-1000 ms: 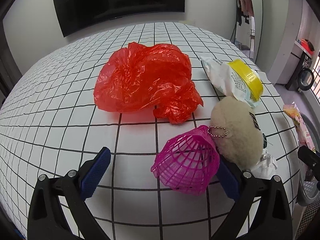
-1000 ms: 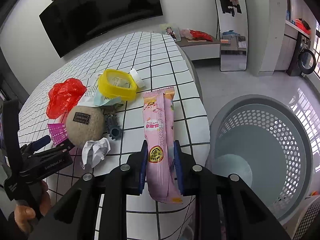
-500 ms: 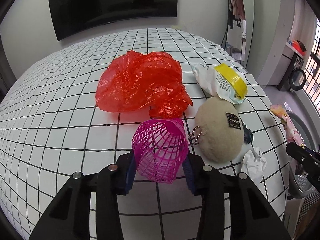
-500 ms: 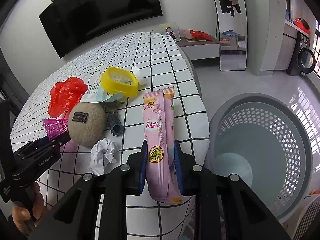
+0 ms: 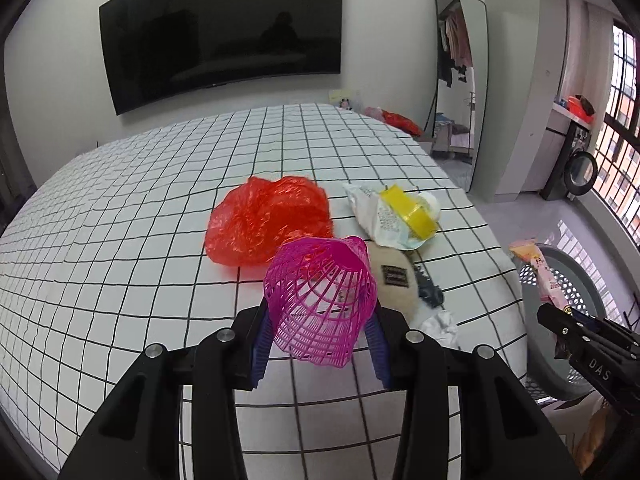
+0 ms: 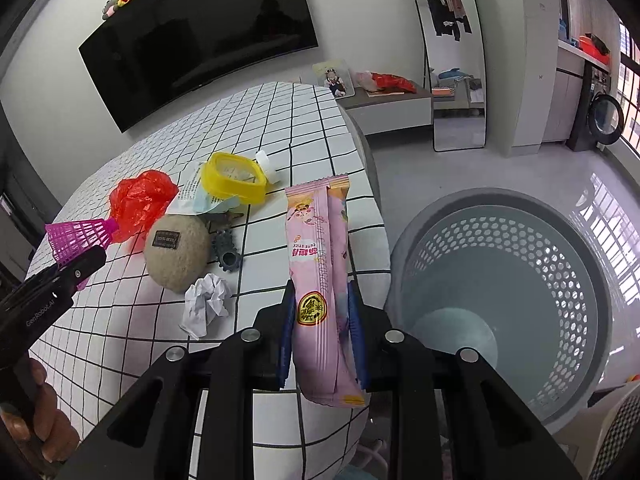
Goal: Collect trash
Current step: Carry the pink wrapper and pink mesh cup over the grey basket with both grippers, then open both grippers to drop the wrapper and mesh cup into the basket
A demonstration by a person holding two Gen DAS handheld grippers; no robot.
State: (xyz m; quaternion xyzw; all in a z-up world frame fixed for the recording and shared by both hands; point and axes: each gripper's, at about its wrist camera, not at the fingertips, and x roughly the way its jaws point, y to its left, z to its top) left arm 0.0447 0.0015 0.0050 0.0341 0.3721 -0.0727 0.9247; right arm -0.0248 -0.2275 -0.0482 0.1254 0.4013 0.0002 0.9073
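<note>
My left gripper (image 5: 318, 342) is shut on a magenta plastic mesh shuttlecock (image 5: 320, 300), lifted above the checked table (image 5: 120, 240); the right wrist view shows the shuttlecock (image 6: 78, 238) at its left edge. My right gripper (image 6: 320, 328) is shut on a pink snack wrapper (image 6: 318, 264), held at the table's right edge beside the grey perforated basket (image 6: 500, 296) on the floor. On the table lie a red plastic bag (image 5: 268, 220), a crumpled white paper ball (image 6: 206, 304) and a white packet with a yellow lid (image 6: 232, 178).
A beige fuzzy pouch (image 6: 176, 254) with a label and a dark toothed ring (image 6: 228, 248) lie mid-table. A hand (image 6: 36, 420) grips the left tool. A television (image 5: 220, 44) hangs on the far wall, a mirror (image 5: 460, 92) leans to the right.
The left jaws closed on the magenta shuttlecock and lifted it off the table. The right gripper shifted slightly toward the basket with the pink wrapper still held.
</note>
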